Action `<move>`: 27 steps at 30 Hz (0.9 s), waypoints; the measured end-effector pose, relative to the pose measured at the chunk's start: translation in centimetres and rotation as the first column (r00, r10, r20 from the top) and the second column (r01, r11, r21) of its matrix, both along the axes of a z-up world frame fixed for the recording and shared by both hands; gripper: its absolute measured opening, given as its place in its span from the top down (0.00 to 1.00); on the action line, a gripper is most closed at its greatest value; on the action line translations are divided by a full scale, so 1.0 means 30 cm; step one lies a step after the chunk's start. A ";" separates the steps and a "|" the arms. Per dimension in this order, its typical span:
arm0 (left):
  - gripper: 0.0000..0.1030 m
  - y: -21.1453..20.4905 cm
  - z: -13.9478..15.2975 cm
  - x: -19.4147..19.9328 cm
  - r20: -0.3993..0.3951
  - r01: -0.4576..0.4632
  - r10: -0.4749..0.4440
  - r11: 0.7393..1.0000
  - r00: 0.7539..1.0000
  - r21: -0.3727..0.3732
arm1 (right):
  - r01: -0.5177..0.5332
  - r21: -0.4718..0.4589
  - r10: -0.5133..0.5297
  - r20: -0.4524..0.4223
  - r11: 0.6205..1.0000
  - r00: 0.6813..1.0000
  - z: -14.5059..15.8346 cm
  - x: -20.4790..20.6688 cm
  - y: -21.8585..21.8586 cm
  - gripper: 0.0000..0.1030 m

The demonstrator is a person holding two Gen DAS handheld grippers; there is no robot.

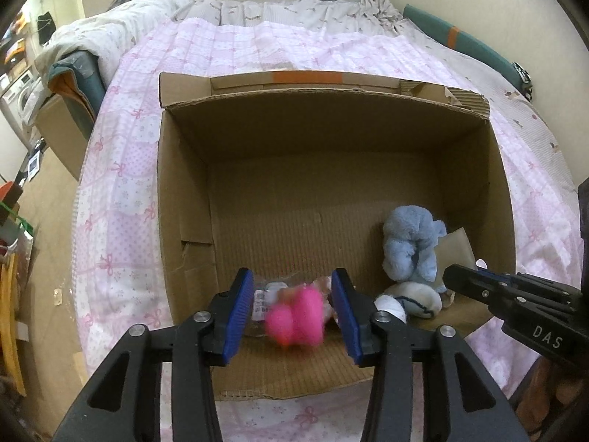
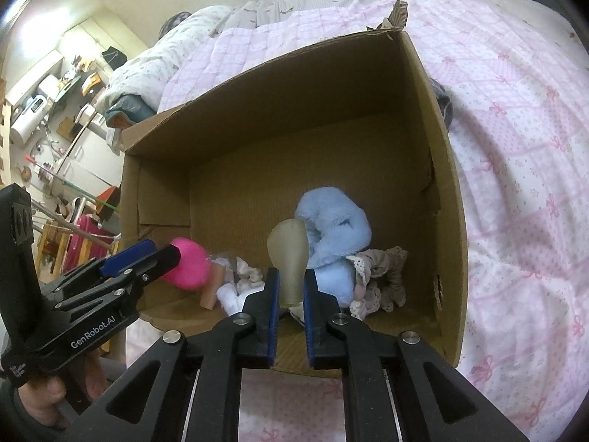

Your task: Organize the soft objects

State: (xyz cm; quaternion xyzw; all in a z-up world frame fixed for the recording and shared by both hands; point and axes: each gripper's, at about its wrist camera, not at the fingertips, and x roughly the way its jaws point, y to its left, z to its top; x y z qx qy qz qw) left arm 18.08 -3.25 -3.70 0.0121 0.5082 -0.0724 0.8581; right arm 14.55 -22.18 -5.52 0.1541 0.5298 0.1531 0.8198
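An open cardboard box (image 1: 184, 191) lies on a bed with a pink bow-print quilt (image 1: 121, 169). My left gripper (image 1: 294, 305) hovers over the box's near left corner, open. A pink plush toy (image 1: 296, 318) shows blurred between the blue pads, and neither pad touches it. My right gripper (image 2: 291, 294) is over the near right of the box, shut on a tan bulb-shaped soft piece (image 2: 289, 254) that sticks up from the pads. In the box lie a light blue plush (image 2: 335, 228), a small doll in a lace dress (image 2: 379, 280) and white soft pieces (image 1: 408, 302).
The box's walls rise on all sides, with flaps up at the far edge (image 1: 294, 79). A rumpled duvet (image 1: 92, 37) lies at the head of the bed. Left of the bed are the floor and cluttered shelves (image 2: 48, 103). A hand (image 2: 40, 401) holds the left gripper's handle.
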 end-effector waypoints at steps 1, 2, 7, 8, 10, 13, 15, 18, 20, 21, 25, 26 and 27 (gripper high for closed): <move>0.54 0.003 0.000 0.002 -0.006 -0.002 0.002 1.000 1.000 -0.008 | 0.001 0.001 -0.001 -0.001 1.000 1.000 0.000 -0.001 -0.001 0.88; 0.53 0.004 0.000 0.003 -0.011 -0.005 0.005 1.000 1.000 -0.014 | 0.004 -0.002 -0.004 -0.003 1.000 1.000 -0.001 0.001 -0.001 0.86; 0.53 0.012 0.001 0.009 -0.032 -0.018 0.017 0.999 0.999 -0.038 | 0.027 0.008 -0.027 -0.005 1.000 1.000 -0.001 0.008 -0.009 0.76; 0.53 0.013 0.004 0.009 -0.032 -0.020 0.018 0.999 0.999 -0.043 | 0.029 0.007 -0.029 -0.001 1.000 1.000 0.001 0.008 -0.009 0.73; 0.53 0.016 0.015 0.008 -0.023 -0.023 0.022 0.998 0.999 -0.053 | 0.034 0.022 -0.034 0.001 0.999 0.999 0.003 0.009 -0.012 0.67; 0.53 0.020 0.039 0.004 0.000 -0.031 0.031 0.998 1.000 -0.052 | 0.053 0.050 -0.055 0.022 0.997 0.998 0.018 0.007 -0.018 0.31; 0.53 0.032 0.063 -0.006 0.034 -0.053 0.055 0.998 0.998 -0.040 | 0.066 0.078 -0.071 0.060 0.995 0.996 0.041 -0.001 -0.027 0.27; 0.53 0.058 0.090 -0.017 0.069 -0.092 0.095 0.995 0.993 -0.044 | 0.073 0.107 -0.082 0.088 0.992 0.993 0.062 -0.003 -0.038 0.18; 0.53 0.077 0.111 -0.031 0.098 -0.124 0.127 0.992 0.987 -0.040 | 0.088 0.097 -0.098 0.103 0.991 0.990 0.074 -0.008 -0.046 0.07; 0.53 0.083 0.122 -0.037 0.110 -0.133 0.137 0.990 0.984 -0.039 | 0.096 0.088 -0.106 0.118 0.992 0.987 0.083 -0.012 -0.051 0.02; 0.53 0.115 0.174 -0.076 0.175 -0.146 0.154 0.987 0.972 -0.061 | 0.120 0.069 -0.131 0.189 0.990 0.973 0.131 -0.036 -0.077 0.00; 0.53 0.120 0.191 -0.090 0.193 -0.145 0.154 0.987 0.969 -0.063 | 0.127 0.060 -0.137 0.210 0.990 0.968 0.142 -0.045 -0.082 0.00; 0.52 0.124 0.204 -0.096 0.205 -0.145 0.155 0.988 0.967 -0.060 | 0.137 0.054 -0.146 0.231 0.989 0.962 0.154 -0.056 -0.087 0.00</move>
